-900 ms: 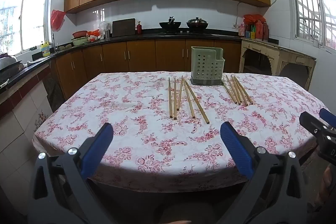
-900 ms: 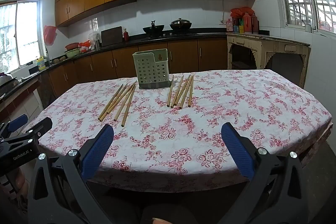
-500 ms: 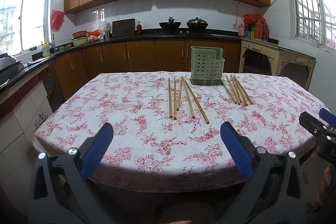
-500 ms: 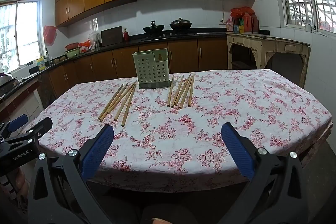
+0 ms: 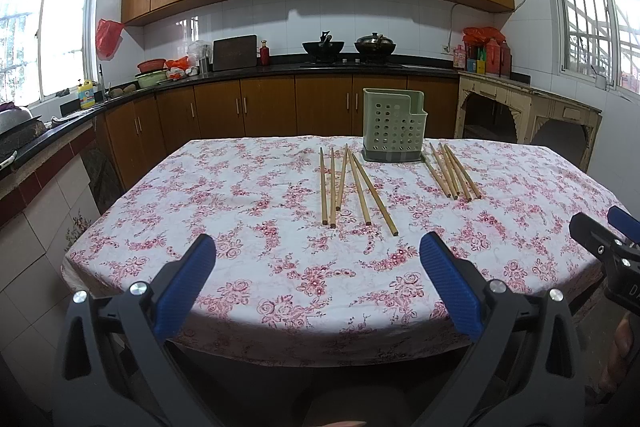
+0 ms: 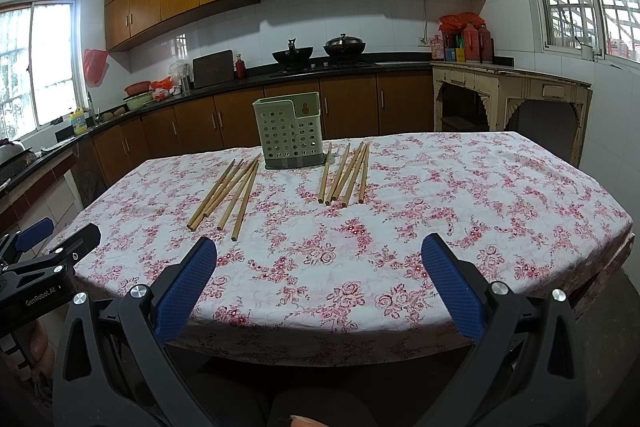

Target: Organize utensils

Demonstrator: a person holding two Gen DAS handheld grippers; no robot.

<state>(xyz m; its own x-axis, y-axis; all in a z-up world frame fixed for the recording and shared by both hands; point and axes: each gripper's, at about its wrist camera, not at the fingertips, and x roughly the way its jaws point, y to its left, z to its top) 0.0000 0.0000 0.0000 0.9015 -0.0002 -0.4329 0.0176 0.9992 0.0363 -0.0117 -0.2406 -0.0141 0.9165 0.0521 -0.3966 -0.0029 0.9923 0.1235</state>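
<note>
A pale green perforated utensil holder (image 5: 394, 125) (image 6: 289, 129) stands upright at the far side of the table. Several wooden chopsticks lie in a left group (image 5: 348, 187) (image 6: 226, 193) and several more in a right group (image 5: 452, 171) (image 6: 346, 173), on either side in front of the holder. My left gripper (image 5: 318, 255) is open and empty, held near the table's front edge. My right gripper (image 6: 320, 255) is open and empty at the same edge. Each gripper shows in the other's view, the right (image 5: 600, 247) and the left (image 6: 48, 251).
The table has a white cloth with red flowers (image 5: 248, 203) (image 6: 460, 195). Kitchen counters with wooden cabinets (image 5: 224, 107) run behind and to the left. A worn cream side table (image 6: 508, 95) stands at the right wall.
</note>
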